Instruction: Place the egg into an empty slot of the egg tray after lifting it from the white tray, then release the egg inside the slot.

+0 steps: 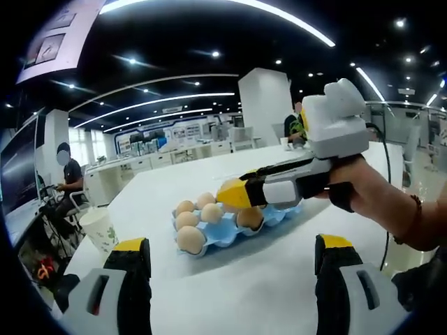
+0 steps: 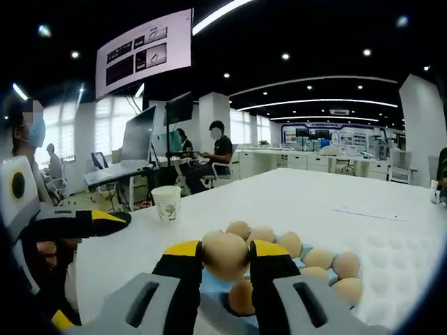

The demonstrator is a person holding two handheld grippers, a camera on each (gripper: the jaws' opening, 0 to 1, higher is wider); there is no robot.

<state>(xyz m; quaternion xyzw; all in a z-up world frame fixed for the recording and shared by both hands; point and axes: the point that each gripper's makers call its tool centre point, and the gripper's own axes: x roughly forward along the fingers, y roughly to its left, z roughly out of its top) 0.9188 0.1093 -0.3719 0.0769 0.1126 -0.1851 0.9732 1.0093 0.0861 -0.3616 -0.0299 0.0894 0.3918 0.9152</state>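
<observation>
Right gripper (image 1: 234, 195) over egg tray (image 1: 230, 230)

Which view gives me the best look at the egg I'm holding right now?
The right gripper view: the egg sits large between that gripper's fingers, above the egg tray. In the left gripper view, the right gripper mostly hides it over the tray.

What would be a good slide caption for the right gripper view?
The right claw holds an egg above the blue egg tray on a white table.

Right gripper (image 1: 234, 196) grey-white body, black jaws tipped yellow, black wrist strap, red bead bracelet (image 1: 417, 209)
</observation>
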